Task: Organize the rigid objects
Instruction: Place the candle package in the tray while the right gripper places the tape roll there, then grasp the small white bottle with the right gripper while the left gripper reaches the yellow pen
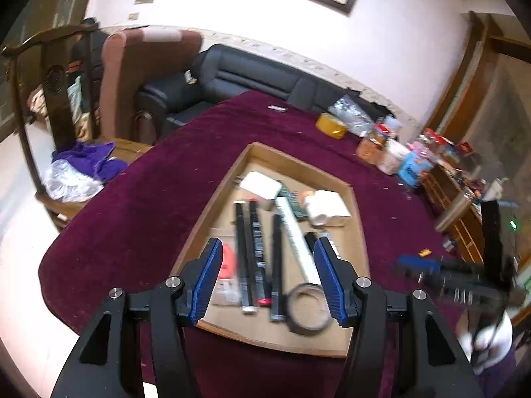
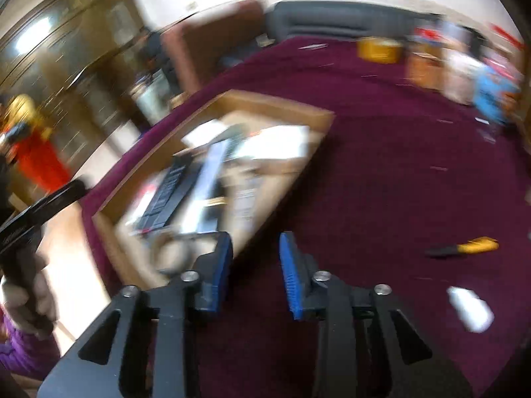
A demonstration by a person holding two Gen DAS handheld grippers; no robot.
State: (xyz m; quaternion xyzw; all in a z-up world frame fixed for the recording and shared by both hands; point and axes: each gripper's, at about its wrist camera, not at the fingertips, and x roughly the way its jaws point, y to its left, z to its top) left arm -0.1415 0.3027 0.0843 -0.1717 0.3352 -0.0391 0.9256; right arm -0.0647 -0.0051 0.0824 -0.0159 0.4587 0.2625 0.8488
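A shallow cardboard tray (image 1: 298,156) lies on the maroon tablecloth (image 1: 132,215). Several black pens (image 1: 244,248) lie side by side in it, with a long white box (image 1: 295,235), a dark tape ring (image 1: 307,310) and small white boxes (image 1: 260,185). My left gripper (image 1: 268,252) hovers above the tray's near end, open, with nothing between its blue pads. My right gripper (image 2: 255,242) is open over bare cloth just right of the tray (image 2: 275,102), and it shows blurred in the left wrist view (image 1: 431,272). A yellow-and-black tool (image 2: 464,247) and a white object (image 2: 469,308) lie on the cloth to its right.
A yellow tape roll (image 1: 332,126) and a cluster of packets and jars (image 1: 398,156) crowd the table's far right. A dark sofa (image 1: 249,73) and a wooden chair (image 1: 49,76) stand beyond the table. The right wrist view is heavily blurred.
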